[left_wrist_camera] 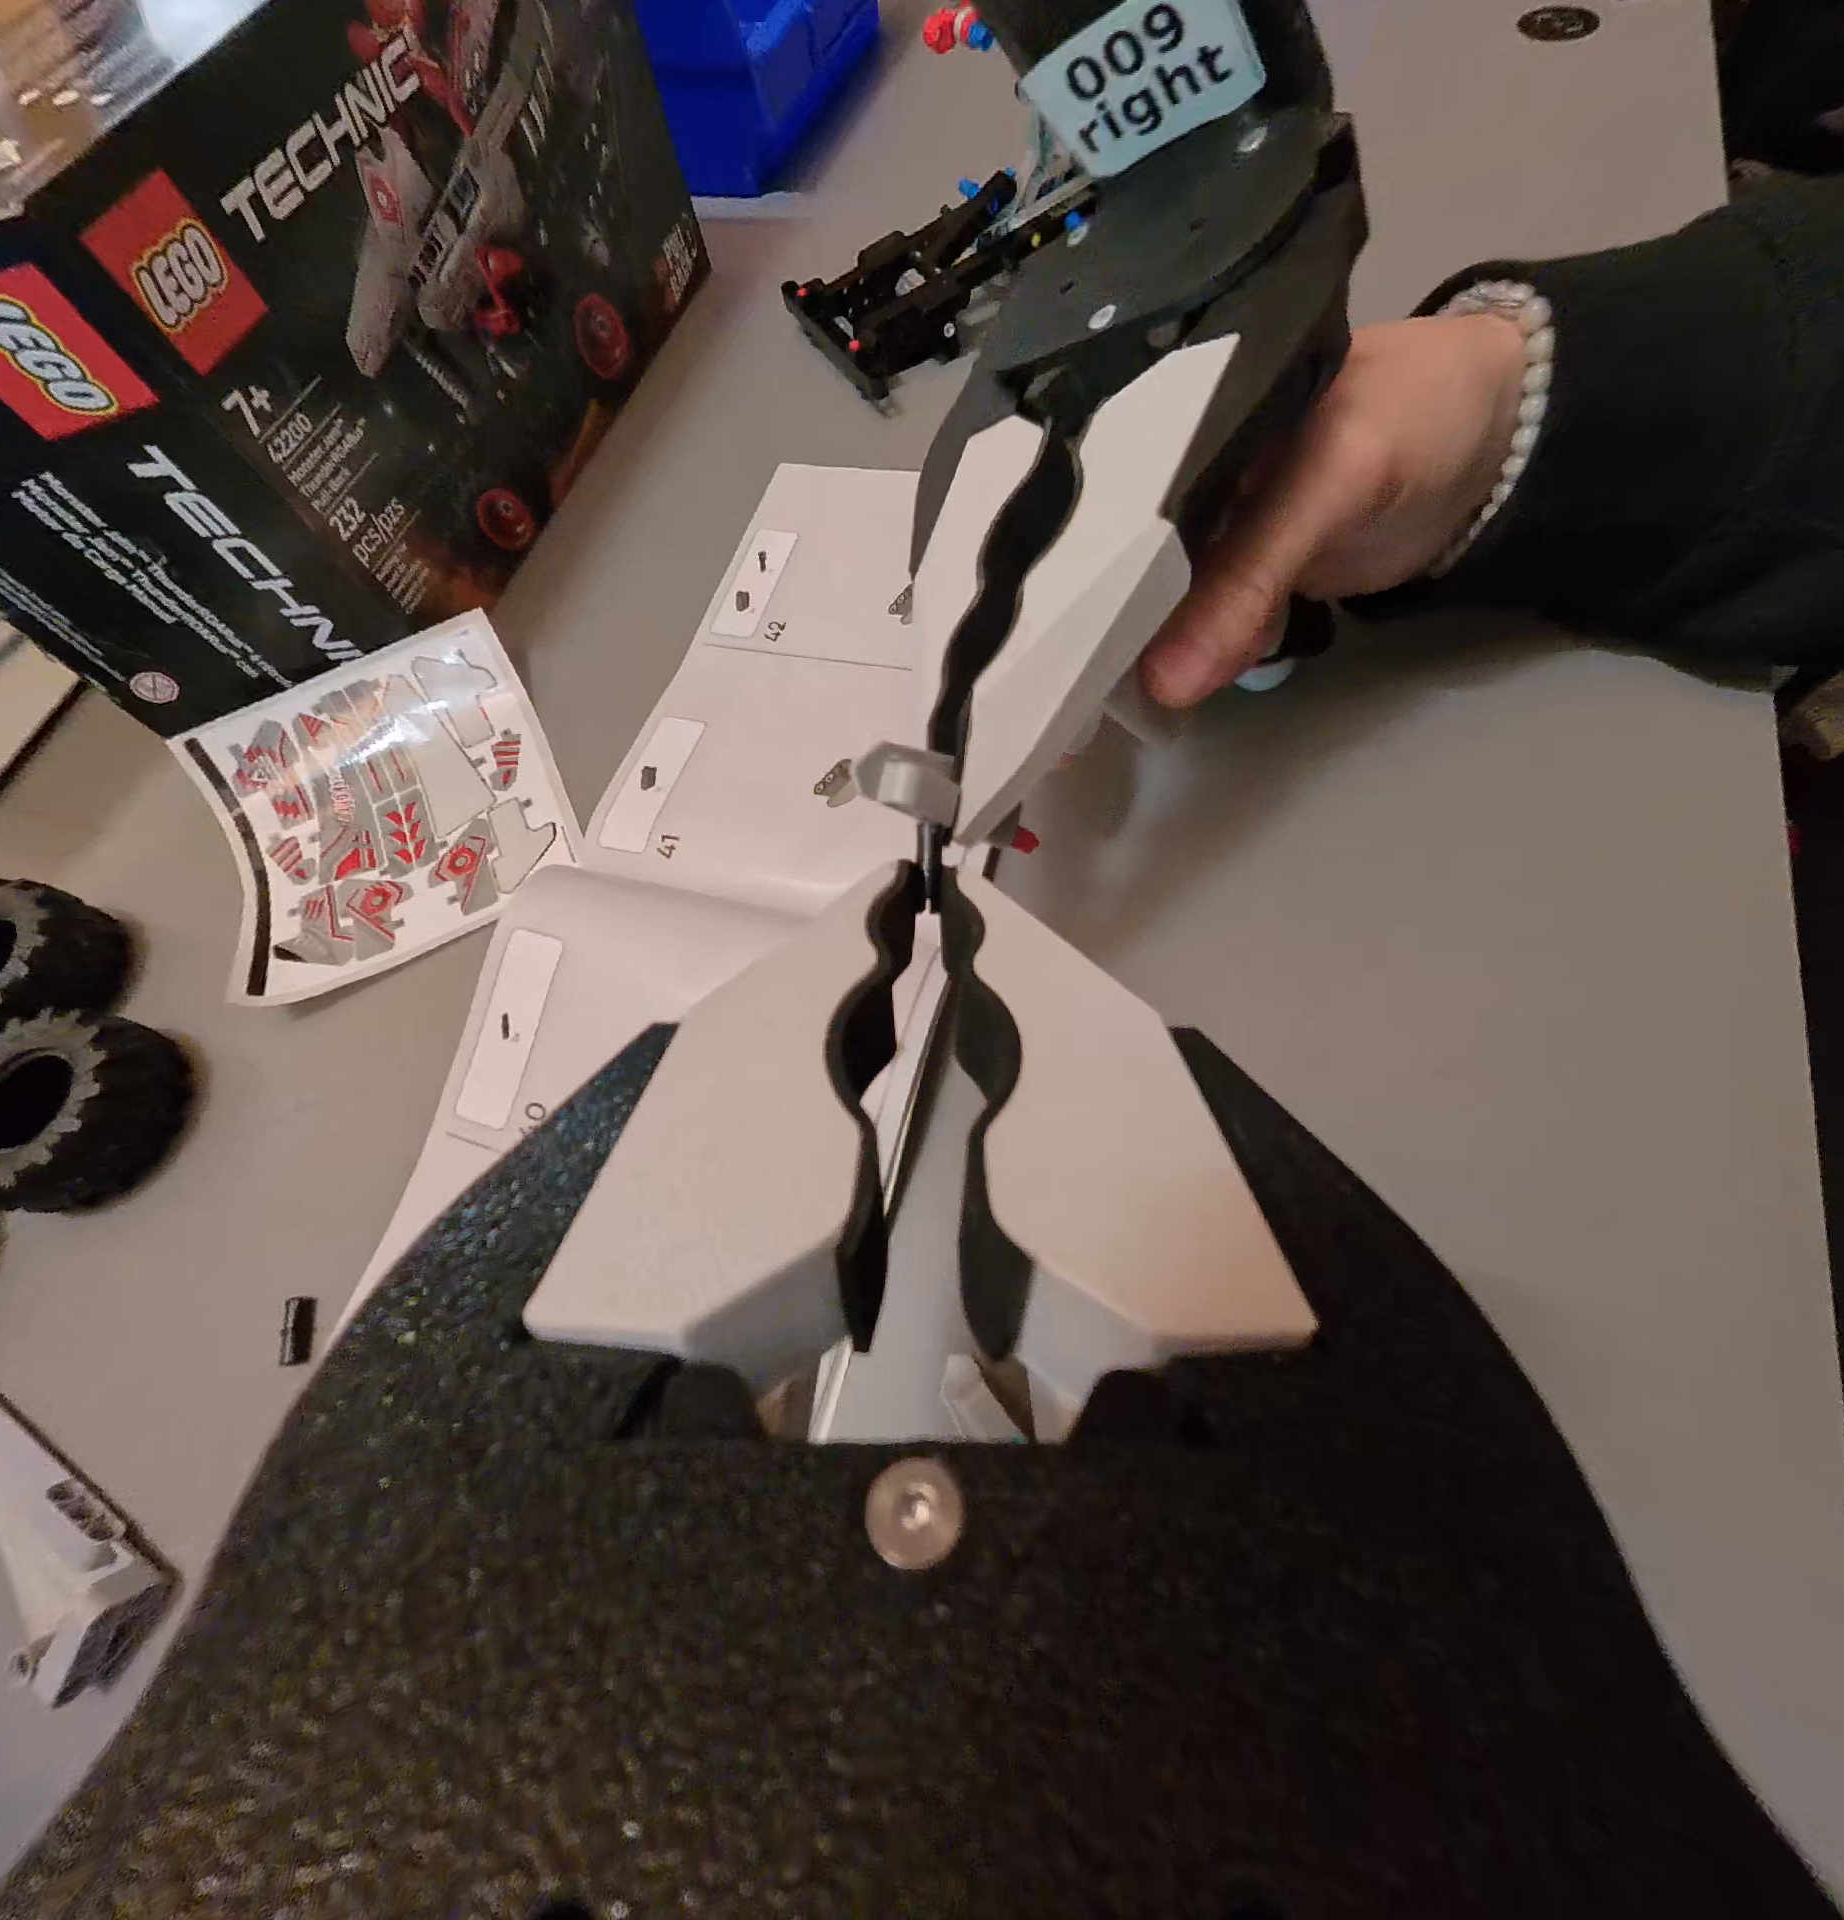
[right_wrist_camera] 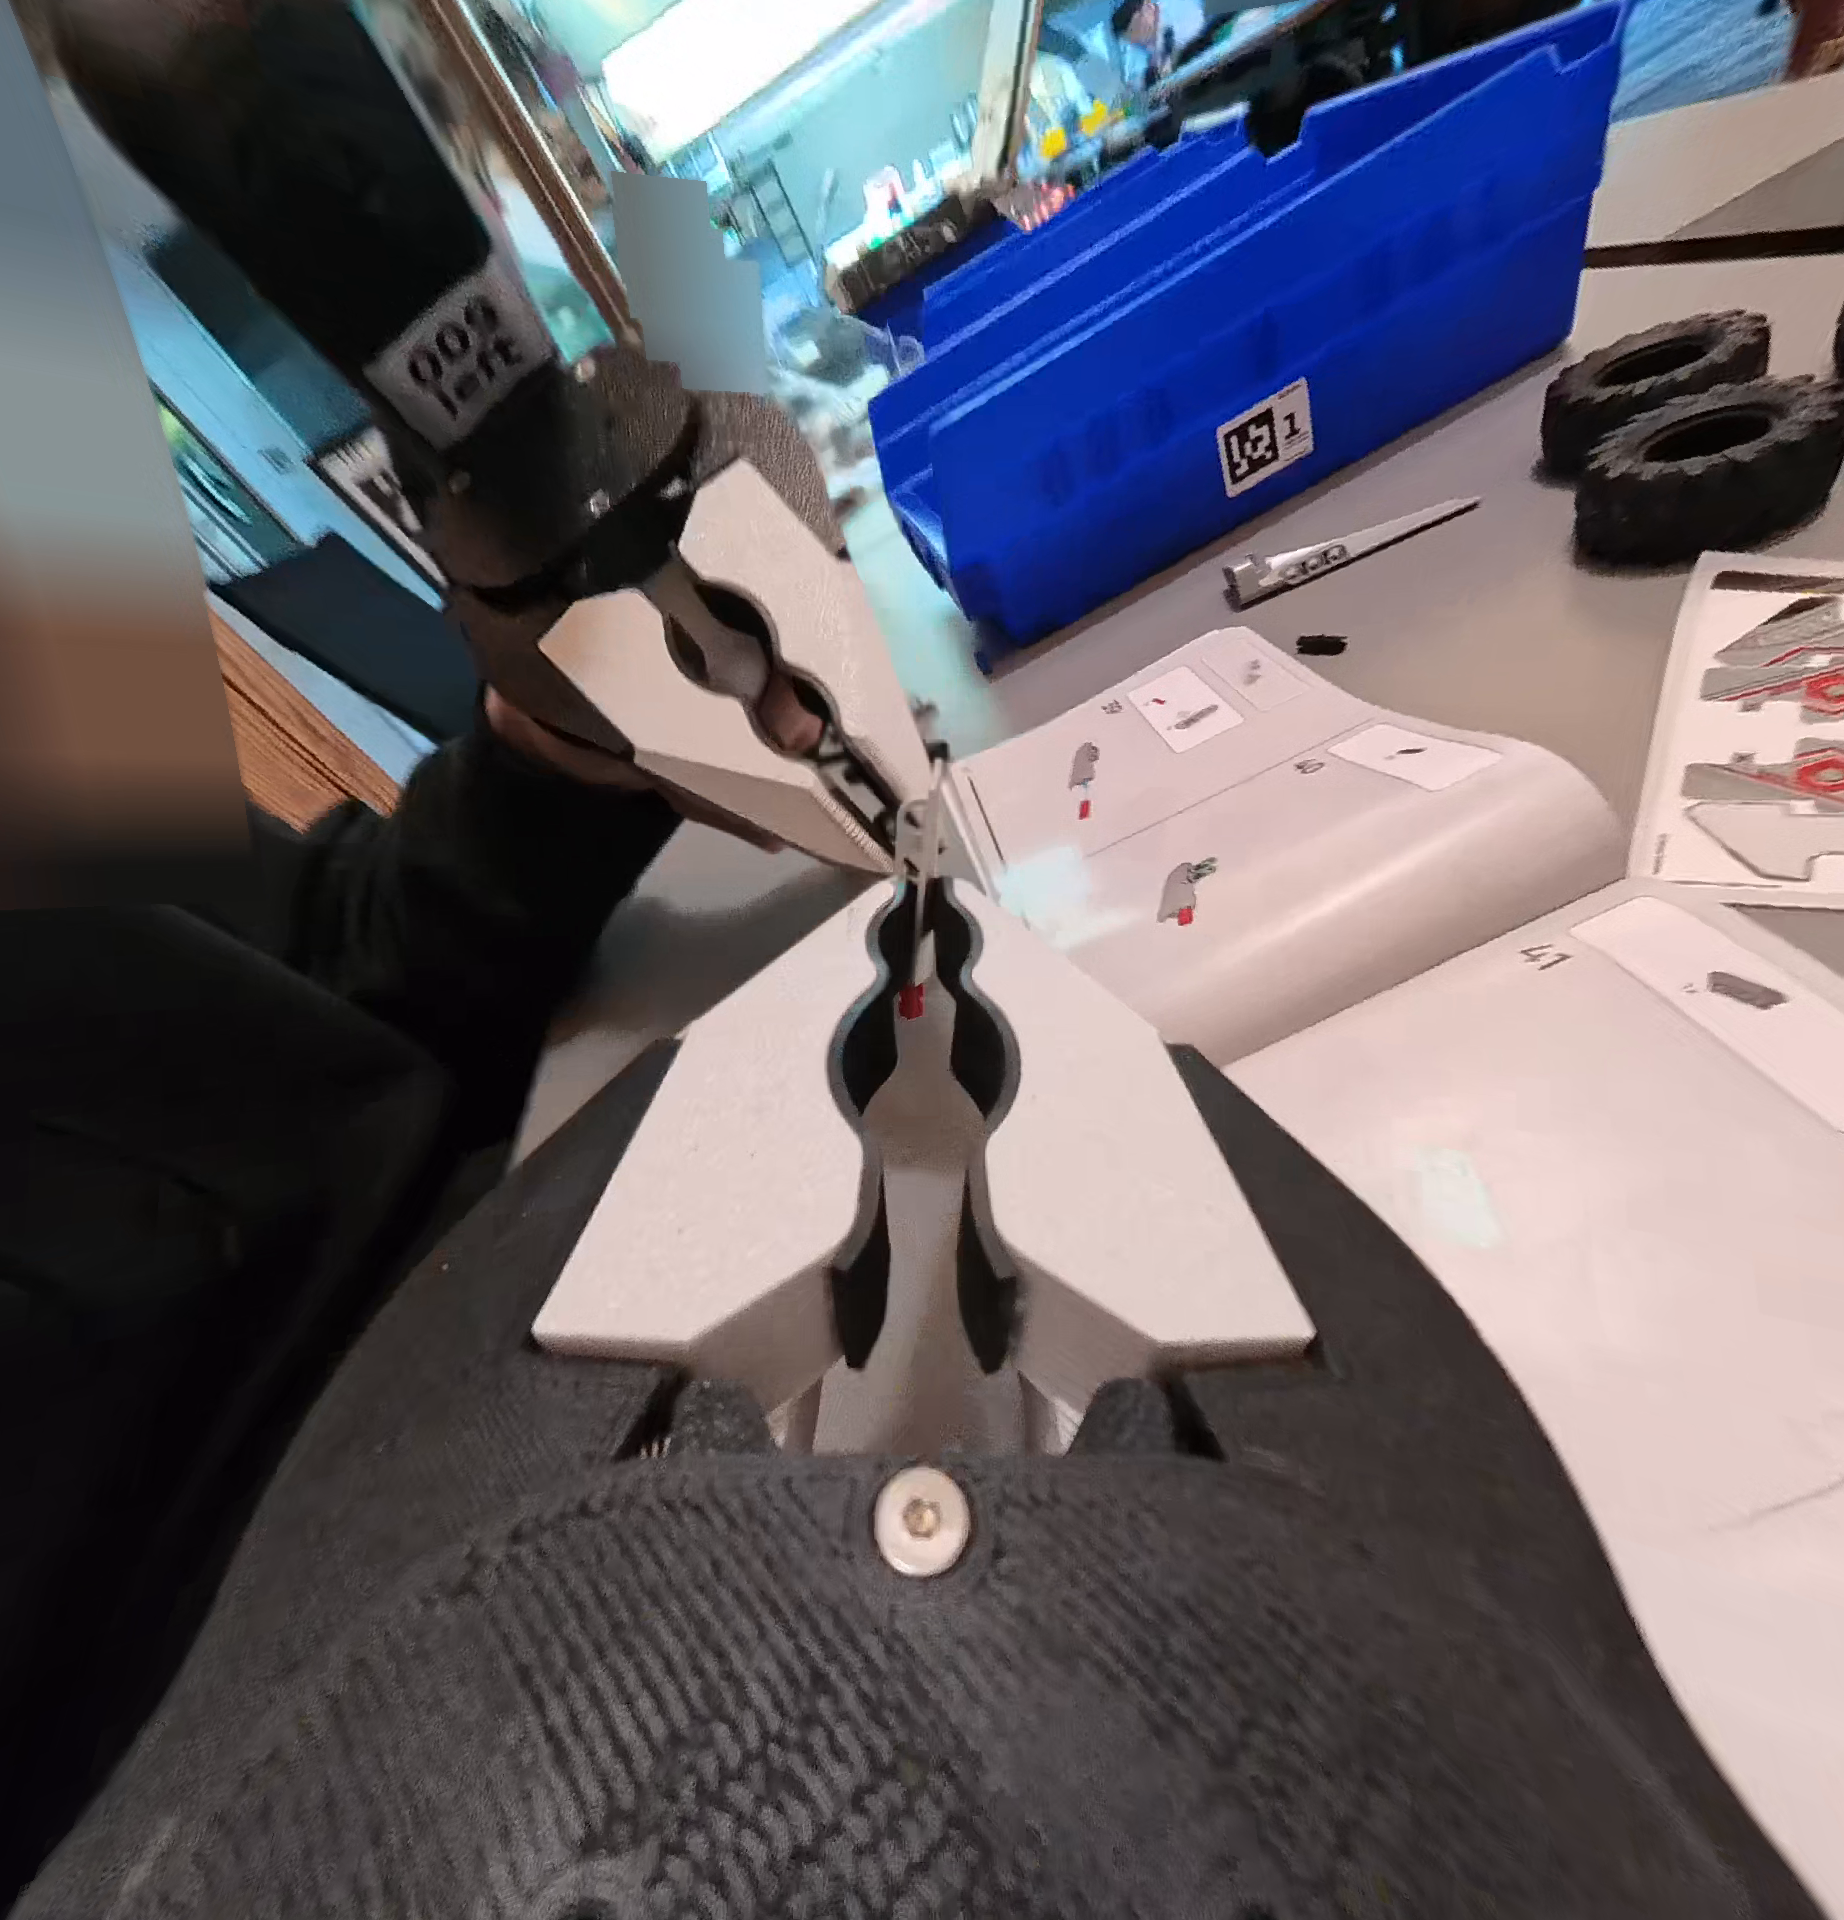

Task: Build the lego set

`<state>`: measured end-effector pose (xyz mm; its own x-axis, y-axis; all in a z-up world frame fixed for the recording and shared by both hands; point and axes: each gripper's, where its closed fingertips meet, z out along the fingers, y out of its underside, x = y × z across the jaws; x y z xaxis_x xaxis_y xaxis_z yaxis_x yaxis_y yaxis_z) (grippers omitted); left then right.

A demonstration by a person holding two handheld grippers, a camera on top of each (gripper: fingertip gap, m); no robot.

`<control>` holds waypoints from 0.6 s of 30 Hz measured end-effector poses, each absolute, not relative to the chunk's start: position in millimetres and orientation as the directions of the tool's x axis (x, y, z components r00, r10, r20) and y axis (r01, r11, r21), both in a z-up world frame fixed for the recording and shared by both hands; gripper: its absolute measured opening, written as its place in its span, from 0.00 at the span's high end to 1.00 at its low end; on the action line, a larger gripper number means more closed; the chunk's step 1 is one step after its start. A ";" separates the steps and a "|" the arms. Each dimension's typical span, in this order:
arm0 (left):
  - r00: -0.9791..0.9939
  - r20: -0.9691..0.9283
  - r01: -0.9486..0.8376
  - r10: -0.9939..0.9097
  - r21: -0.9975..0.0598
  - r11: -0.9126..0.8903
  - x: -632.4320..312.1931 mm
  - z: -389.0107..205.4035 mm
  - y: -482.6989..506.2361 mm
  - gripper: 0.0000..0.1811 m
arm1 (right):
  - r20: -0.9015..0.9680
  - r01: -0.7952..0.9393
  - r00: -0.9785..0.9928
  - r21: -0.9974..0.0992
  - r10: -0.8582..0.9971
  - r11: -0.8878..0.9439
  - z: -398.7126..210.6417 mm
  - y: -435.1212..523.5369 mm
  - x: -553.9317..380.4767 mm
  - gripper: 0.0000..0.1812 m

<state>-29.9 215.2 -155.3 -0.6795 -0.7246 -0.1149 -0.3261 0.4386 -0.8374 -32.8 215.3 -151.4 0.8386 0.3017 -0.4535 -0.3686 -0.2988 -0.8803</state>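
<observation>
A small grey piece (left_wrist_camera: 902, 781) hangs over the open instruction booklet (left_wrist_camera: 793, 665), pinched in the right tool (left_wrist_camera: 949, 805). The left tool (left_wrist_camera: 928, 883), closed on a thin black pin (left_wrist_camera: 930, 868), meets it tip to tip. Any misalignment could pop either part onto the table (left_wrist_camera: 1417, 1039).

Small grey lego piece (left_wrist_camera: 902, 781) with red pin (right_wrist_camera: 910, 1000), held mid-air at frame centre; black chassis (left_wrist_camera: 902, 291) at 12 o'clock on table.
</observation>
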 end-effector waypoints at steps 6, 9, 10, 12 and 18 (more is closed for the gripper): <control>-0.699 -0.153 -0.295 -0.699 -0.829 0.476 -34.9 -155.9 217.2 0.99 | -0.584 -0.501 0.737 -0.810 0.341 -0.305 -147.2 217.2 -37.5 0.98; -0.695 -0.160 -0.290 -0.701 -0.830 0.477 -36.0 -154.4 219.9 0.99 | -0.636 -0.556 0.677 -0.771 0.371 -0.310 -144.5 217.2 -40.9 0.99; -0.694 -0.161 -0.293 -0.702 -0.827 0.480 -36.1 -154.9 220.6 0.99 | -0.641 -0.563 0.665 -0.767 0.383 -0.307 -143.0 216.7 -42.0 0.99; -0.698 -0.158 -0.297 -0.698 -0.823 0.484 -37.1 -156.4 220.0 0.99 | -0.642 -0.561 0.664 -0.766 0.383 -0.313 -143.7 216.9 -42.7 0.99; -0.705 -0.153 -0.311 -0.692 -0.811 0.495 -38.2 -160.5 217.1 0.99 | -0.627 -0.540 0.689 -0.778 0.362 -0.320 -146.9 219.3 -43.5 0.99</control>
